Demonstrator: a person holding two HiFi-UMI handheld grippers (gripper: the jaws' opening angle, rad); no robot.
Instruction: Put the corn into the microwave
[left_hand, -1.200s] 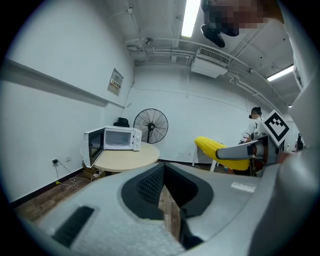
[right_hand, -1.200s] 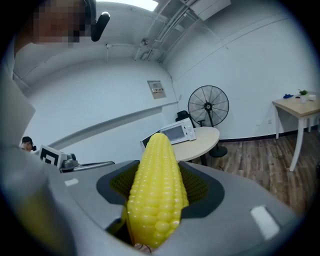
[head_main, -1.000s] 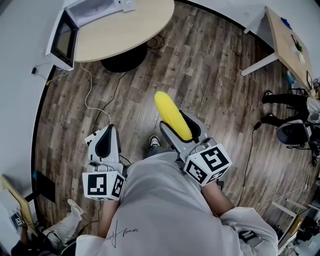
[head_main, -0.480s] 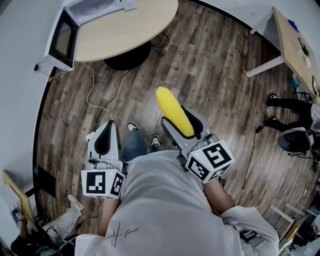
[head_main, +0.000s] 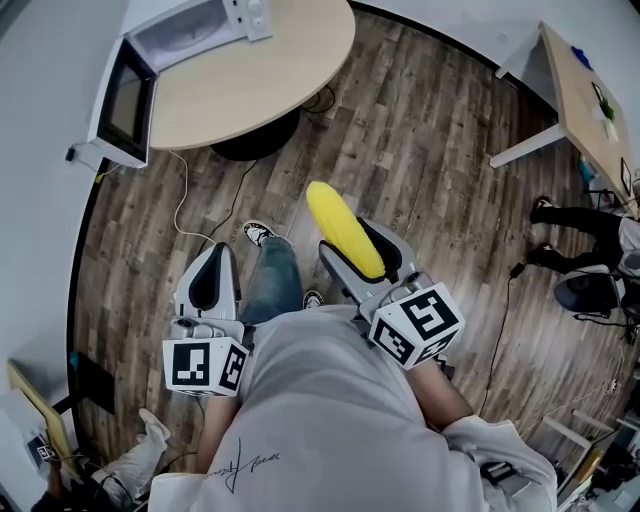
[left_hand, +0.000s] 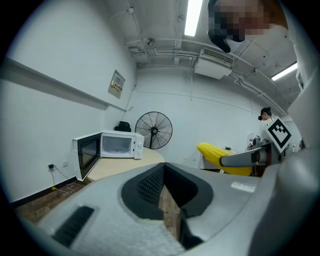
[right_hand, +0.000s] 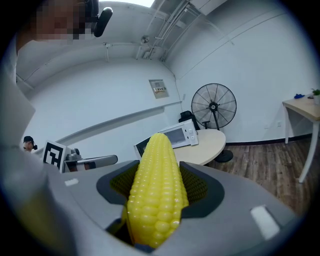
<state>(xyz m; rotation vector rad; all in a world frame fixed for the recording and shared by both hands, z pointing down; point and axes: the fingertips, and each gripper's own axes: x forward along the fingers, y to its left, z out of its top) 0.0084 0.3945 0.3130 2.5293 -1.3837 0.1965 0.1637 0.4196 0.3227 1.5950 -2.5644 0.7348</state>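
Observation:
A yellow corn cob (head_main: 343, 228) (right_hand: 156, 187) sticks out forward from my right gripper (head_main: 362, 255), whose jaws are shut on it. From the left gripper view the corn (left_hand: 220, 156) shows at the right. A white microwave (head_main: 170, 48) (left_hand: 107, 147) (right_hand: 172, 136) stands on the round wooden table (head_main: 262, 70) far ahead at the upper left, its door (head_main: 125, 88) swung wide open. My left gripper (head_main: 208, 285) is held beside the right one, its jaws shut with nothing between them. Both grippers are well short of the table.
The person's legs and shoes (head_main: 258, 234) are on the wood floor between the grippers. A cable (head_main: 185, 200) trails from the table across the floor. A standing fan (left_hand: 154, 130) is behind the table. A second table (head_main: 580, 95) and a seated person (head_main: 585, 215) are at the right.
Both grippers with the corn have moved forward toward the round table as the person steps; the microwave shows more fully in the head view. The jaws have not changed.

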